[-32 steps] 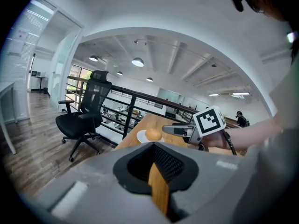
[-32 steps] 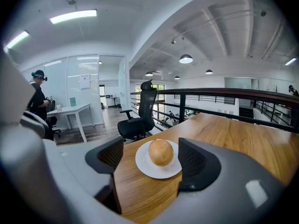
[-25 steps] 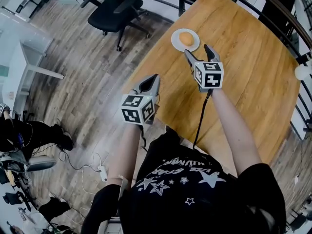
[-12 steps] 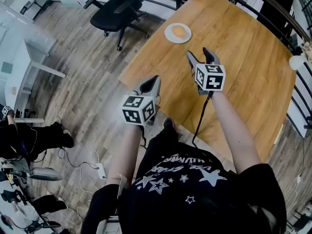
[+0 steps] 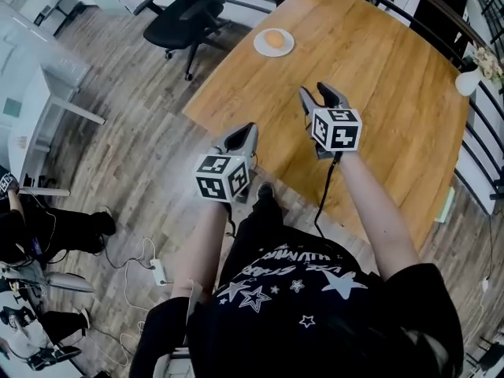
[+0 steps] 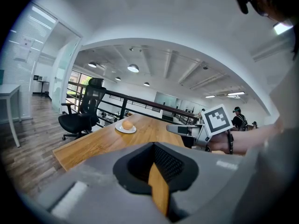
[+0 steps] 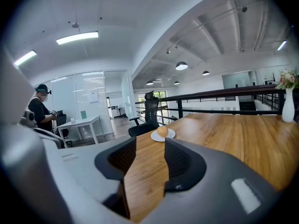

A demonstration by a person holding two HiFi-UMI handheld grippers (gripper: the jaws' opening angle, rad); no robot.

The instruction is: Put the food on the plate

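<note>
A round orange piece of food (image 5: 274, 38) lies on a small white plate (image 5: 261, 48) near the far left corner of the wooden table (image 5: 386, 69). My right gripper (image 5: 319, 97) hovers over the table's near part, well short of the plate. Its jaws are closing with only air between them. The right gripper view looks past the right gripper (image 7: 149, 146) to the food (image 7: 162, 131) on its plate (image 7: 154, 136). My left gripper (image 5: 245, 131) hangs off the table's left edge, pads nearly together and empty. In the left gripper view, the left gripper (image 6: 153, 146) points toward the food (image 6: 127, 124).
A black office chair (image 5: 189, 10) stands on the wood floor beyond the table's left corner. A white vase with flowers (image 5: 466, 81) sits at the table's right edge by a dark railing (image 7: 219, 97). Cables and a power strip (image 5: 157, 272) lie on the floor.
The plate with the food now sits farther up the head view, so I have backed away from it. The right gripper's jaws have narrowed. The left gripper looks the same.
</note>
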